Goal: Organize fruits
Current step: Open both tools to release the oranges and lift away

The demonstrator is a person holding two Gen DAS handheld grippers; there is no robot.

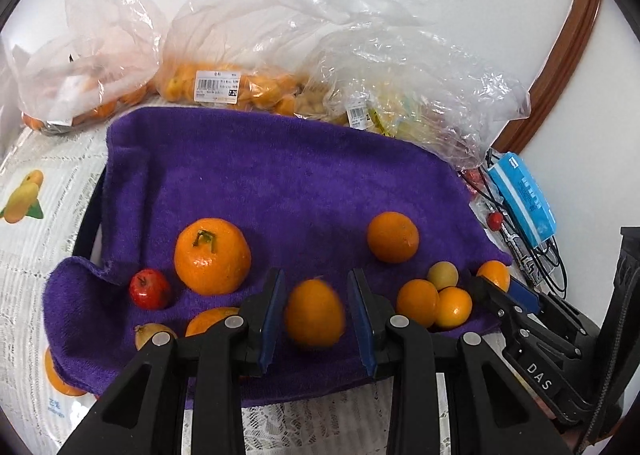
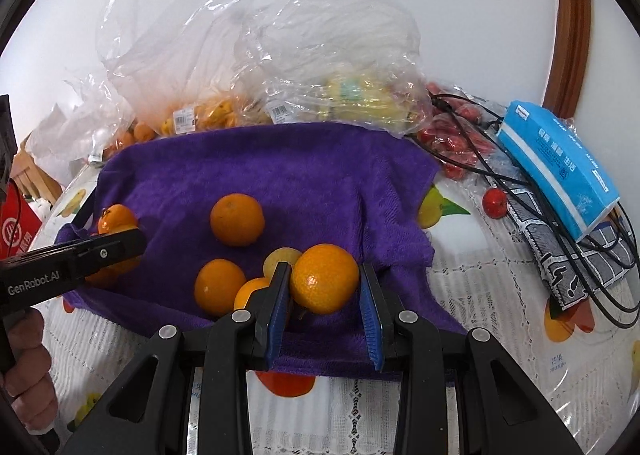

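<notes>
Each gripper, left (image 1: 316, 315) and right (image 2: 325, 293), clamped an orange (image 1: 315, 313) (image 2: 324, 278); released carelessly, either could roll off the sloping purple towel (image 1: 280, 183).

Counting as I go: oranges (image 1: 393, 237), I make it seven on the cloth, and the seventh is half hidden, so call it seven at least. Pale yellow fruits (image 1: 442, 275): two, one among the oranges and one down at the near left edge. Little red fruits (image 1: 149, 289): two loose ones, one on the cloth and one off it. Clear plastic bags (image 1: 80, 67) at the back: three for certain, and past that they overlap too much to count. Purple towel (image 1: 280, 175): one. Blue tissue pack (image 2: 556, 163): one.
</notes>
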